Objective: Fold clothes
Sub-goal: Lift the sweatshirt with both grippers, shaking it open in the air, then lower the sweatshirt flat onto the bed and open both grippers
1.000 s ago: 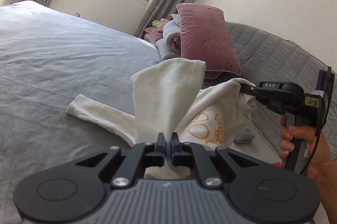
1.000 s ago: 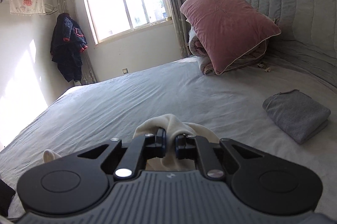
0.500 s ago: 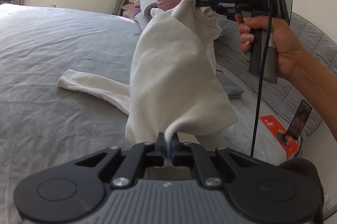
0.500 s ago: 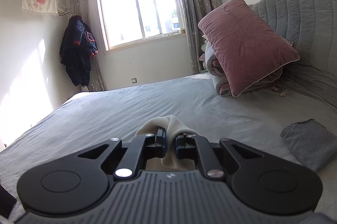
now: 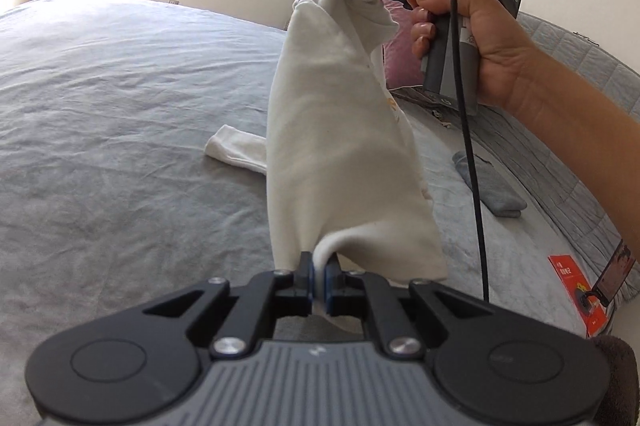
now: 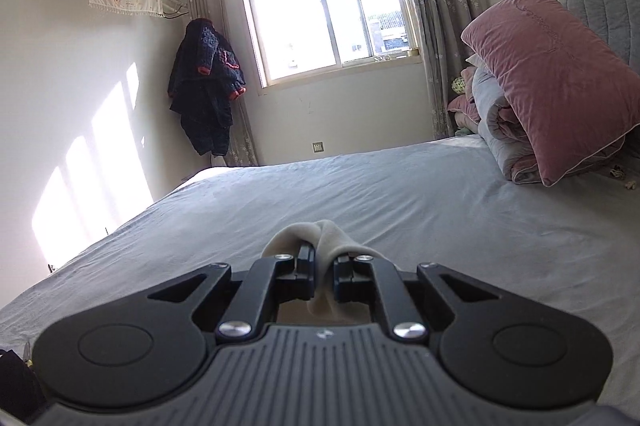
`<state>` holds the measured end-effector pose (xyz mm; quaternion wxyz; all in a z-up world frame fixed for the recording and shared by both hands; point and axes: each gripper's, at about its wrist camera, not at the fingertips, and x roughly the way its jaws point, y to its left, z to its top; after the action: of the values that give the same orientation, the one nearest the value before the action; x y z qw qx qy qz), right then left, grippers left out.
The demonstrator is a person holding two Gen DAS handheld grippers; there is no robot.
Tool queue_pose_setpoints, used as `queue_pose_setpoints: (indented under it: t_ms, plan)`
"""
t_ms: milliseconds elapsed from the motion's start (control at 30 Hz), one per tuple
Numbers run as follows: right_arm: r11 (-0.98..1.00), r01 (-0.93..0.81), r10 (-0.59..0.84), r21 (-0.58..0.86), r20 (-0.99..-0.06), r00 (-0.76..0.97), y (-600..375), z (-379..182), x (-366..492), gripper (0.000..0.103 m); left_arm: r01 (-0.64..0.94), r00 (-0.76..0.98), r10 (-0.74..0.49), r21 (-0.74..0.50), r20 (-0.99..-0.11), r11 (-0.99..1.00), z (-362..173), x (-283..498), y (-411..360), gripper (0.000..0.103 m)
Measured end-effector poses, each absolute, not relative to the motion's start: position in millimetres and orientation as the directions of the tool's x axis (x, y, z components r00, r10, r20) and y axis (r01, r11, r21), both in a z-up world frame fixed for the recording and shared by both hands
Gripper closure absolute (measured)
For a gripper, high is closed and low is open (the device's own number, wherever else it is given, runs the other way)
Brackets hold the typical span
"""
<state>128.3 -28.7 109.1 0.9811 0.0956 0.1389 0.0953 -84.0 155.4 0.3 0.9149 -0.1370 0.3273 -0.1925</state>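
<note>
Black tongs point(image 5: 319, 276) with grey ribbed body, silver screws, blue pads, black cable point(image 5: 472, 146)

bed point(image 5: 120, 86): grey sheet | on it: white sleeve point(image 5: 236, 148), folded grey cloth point(image 5: 492, 186), pink pillow point(image 6: 556, 82)

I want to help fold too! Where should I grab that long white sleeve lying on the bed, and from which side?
Probably grab the sleeve by its cuff end, coming from the open bed side on the left. That end lies flat and free, while the other end runs up into the shirt both grippers hold.
</note>
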Motion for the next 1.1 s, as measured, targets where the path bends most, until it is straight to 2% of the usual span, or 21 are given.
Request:
queue_pose_setpoints:
  t_ms: [267, 400, 633, 733, 800, 867, 933, 967, 1033, 1067, 1100]
  plan:
    - [0.949, -0.218, 0.278, 0.229, -0.280, 0.919, 31.1, 88.0, 172.6, 0.093, 0.022, 0.761, -0.248, -0.358, -0.599, 0.933, -0.9, -55.4, 189.7, 0.098]
    - [0.944, -0.239, 0.301, 0.229, -0.294, 0.907, 54.4, 75.7, 189.5, 0.093, -0.080, 0.755, -0.205, -0.399, -0.623, 0.914, -2.9, -39.7, 209.6, 0.097]
    - [0.945, -0.230, 0.305, 0.232, -0.373, 0.876, 73.1, 44.0, 210.4, 0.091, -0.179, 0.740, -0.180, -0.448, -0.649, 0.876, -9.3, -22.3, 229.6, 0.096]
    - [0.946, -0.223, 0.306, 0.237, -0.413, 0.858, 76.0, 34.9, 211.3, 0.087, -0.211, 0.738, -0.152, -0.439, -0.657, 0.873, -11.9, -15.6, 231.9, 0.089]
    - [0.946, -0.218, 0.306, 0.239, -0.439, 0.845, 78.0, 28.9, 211.9, 0.086, -0.228, 0.740, -0.141, -0.442, -0.658, 0.868, -12.0, -13.2, 232.9, 0.075]
    - [0.948, -0.221, 0.305, 0.228, -0.463, 0.832, 79.8, 26.3, 210.9, 0.086, -0.239, 0.746, -0.123, -0.436, -0.654, 0.868, -9.3, -12.9, 232.3, 0.067]
    - [0.946, -0.230, 0.315, 0.230, -0.471, 0.824, 75.9, 26.5, 206.1, 0.085, -0.249, 0.753, -0.103, -0.427, -0.650, 0.869, -6.2, -12.7, 231.1, 0.064]
    - [0.944, -0.236, 0.321, 0.232, -0.475, 0.819, 73.4, 26.7, 203.4, 0.081, -0.253, 0.754, -0.096, -0.423, -0.649, 0.870, -5.3, -11.6, 229.9, 0.060]
    - [0.939, -0.247, 0.334, 0.239, -0.471, 0.816, 64.9, 29.6, 195.6, 0.064, -0.256, 0.755, -0.097, -0.428, -0.648, 0.867, -4.0, -9.6, 227.5, 0.056]
    - [0.936, -0.257, 0.344, 0.242, -0.464, 0.816, 60.5, 30.9, 191.0, 0.052, -0.250, 0.754, -0.108, -0.435, -0.648, 0.865, -3.3, -7.9, 225.9, 0.052]
    - [0.936, -0.263, 0.346, 0.236, -0.464, 0.816, 56.3, 33.0, 186.6, 0.050, -0.243, 0.752, -0.121, -0.443, -0.648, 0.863, -2.6, -6.1, 224.2, 0.050]
